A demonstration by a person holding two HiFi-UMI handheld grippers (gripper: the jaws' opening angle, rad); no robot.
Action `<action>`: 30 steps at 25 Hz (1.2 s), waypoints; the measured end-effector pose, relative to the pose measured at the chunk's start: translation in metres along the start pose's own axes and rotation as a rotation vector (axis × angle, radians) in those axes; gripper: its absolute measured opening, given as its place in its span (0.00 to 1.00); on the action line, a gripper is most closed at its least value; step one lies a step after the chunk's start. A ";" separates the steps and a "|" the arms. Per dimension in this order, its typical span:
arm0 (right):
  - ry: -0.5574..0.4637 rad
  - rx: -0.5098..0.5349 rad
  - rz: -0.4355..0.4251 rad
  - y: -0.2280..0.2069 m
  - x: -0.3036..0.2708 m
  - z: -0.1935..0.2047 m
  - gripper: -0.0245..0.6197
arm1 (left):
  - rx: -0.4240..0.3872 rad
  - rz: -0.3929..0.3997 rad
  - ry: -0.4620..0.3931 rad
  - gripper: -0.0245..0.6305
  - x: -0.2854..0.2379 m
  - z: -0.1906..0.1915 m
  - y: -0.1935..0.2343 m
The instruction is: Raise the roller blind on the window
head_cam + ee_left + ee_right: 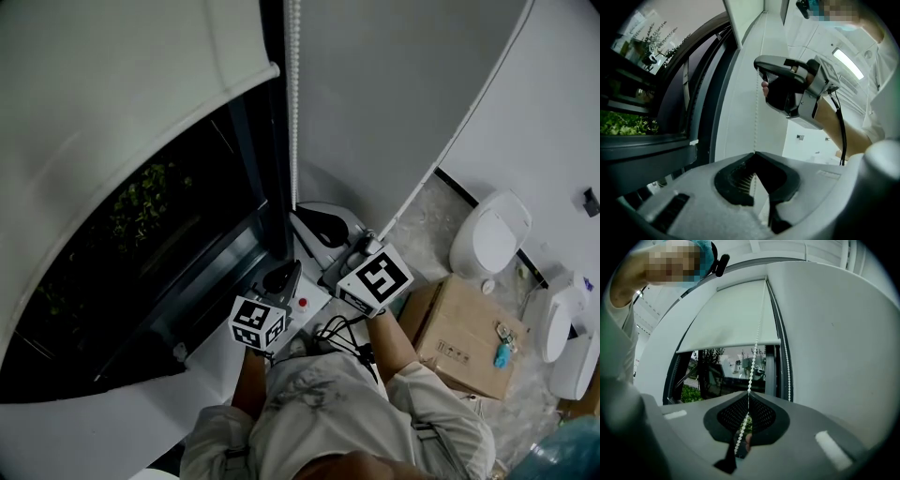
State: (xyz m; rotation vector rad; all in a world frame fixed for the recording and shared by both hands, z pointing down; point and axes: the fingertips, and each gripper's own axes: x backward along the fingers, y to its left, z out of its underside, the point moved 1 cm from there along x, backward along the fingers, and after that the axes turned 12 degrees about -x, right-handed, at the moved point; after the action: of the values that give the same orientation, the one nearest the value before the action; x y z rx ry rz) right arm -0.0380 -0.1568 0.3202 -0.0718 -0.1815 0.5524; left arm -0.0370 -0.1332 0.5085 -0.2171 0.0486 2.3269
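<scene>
Closest to the head camera is the wearer's pale, creased shirt (323,398), and just beyond it sit the two marker cubes of the tools I am steering. Both tools are on the bead chain (294,103) that hangs at the right edge of the window (150,234). The left gripper (284,274) is lower and nearer, the right gripper (309,221) just above it and farther off. I judge this stacking suits a hand-over-hand pull, one tool keeping tension while the other takes a fresh bite.

The left fingers (736,180) are pressed together. In the left gripper view the thin cord runs down the wall straight into their apex, so I read them as clamped on it. The right fingers (733,413) are also closed tight, with the beads passing between the black dimpled pads and out the near side. A second strand (787,371) hangs just to the right against the frame, untouched.

The roller blind (731,319) is a smooth, matte white sheet with a stiff, straight bottom bar, and it covers the upper part of the opening. Dark glass and green foliage show below it, so the raise looks partly done at most. The chain is a string of small, hard white beads that look slippery, which is why the textured pads matter. The tool shells are smooth grey plastic. Off to the right a cardboard box (464,333) sits on the mottled floor, well apart from the work.
</scene>
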 end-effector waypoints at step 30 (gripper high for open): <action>0.224 -0.090 0.066 -0.006 0.026 0.136 0.06 | 0.092 0.037 0.220 0.06 -0.009 0.137 -0.019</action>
State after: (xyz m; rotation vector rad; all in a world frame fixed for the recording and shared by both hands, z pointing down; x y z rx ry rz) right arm -0.0396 -0.1455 0.4587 -0.2272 0.0143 0.5973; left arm -0.0368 -0.1127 0.6459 -0.4280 0.2699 2.3213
